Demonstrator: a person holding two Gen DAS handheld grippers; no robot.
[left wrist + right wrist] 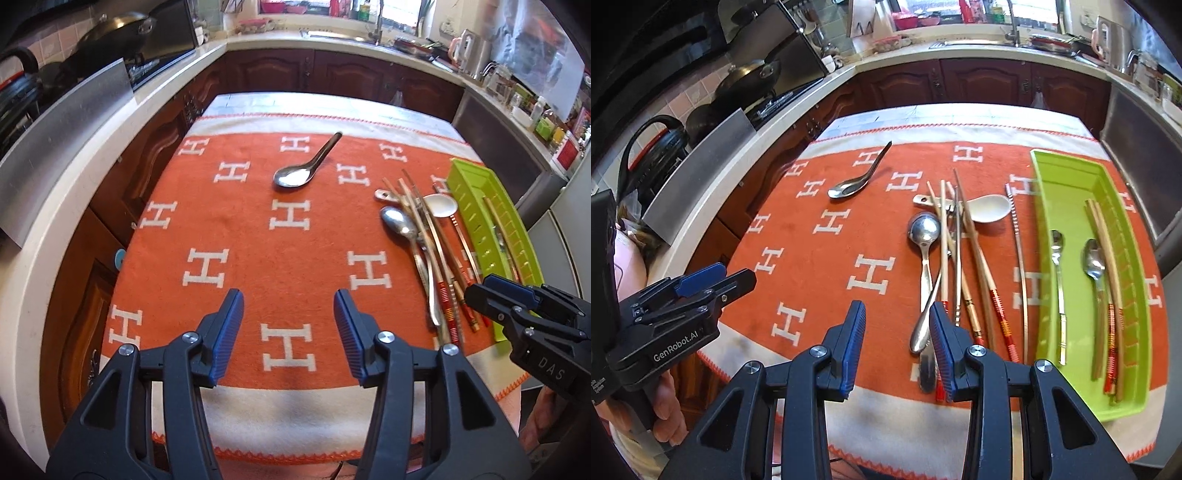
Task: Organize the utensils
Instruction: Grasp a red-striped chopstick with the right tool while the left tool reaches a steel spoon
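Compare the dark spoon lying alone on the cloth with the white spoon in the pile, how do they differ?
The dark soup spoon looks like glossy metal, while the white soup spoon looks like matte ceramic. The dark one lies alone on the orange cloth, touching nothing; the white one sits in the pile, with chopsticks crossing its handle. The dark one lies far from the green tray; the white one lies close beside it. Both are short, deep-bowled spoons lying bowl up, outside the tray.

Both handheld tools are matte black plastic clamps with ribbed blue rubber pads (229, 334), silver round screws at the pivots, and white lettering: "DAS" at right frame edge, "GenRobot.AI" at lower left.
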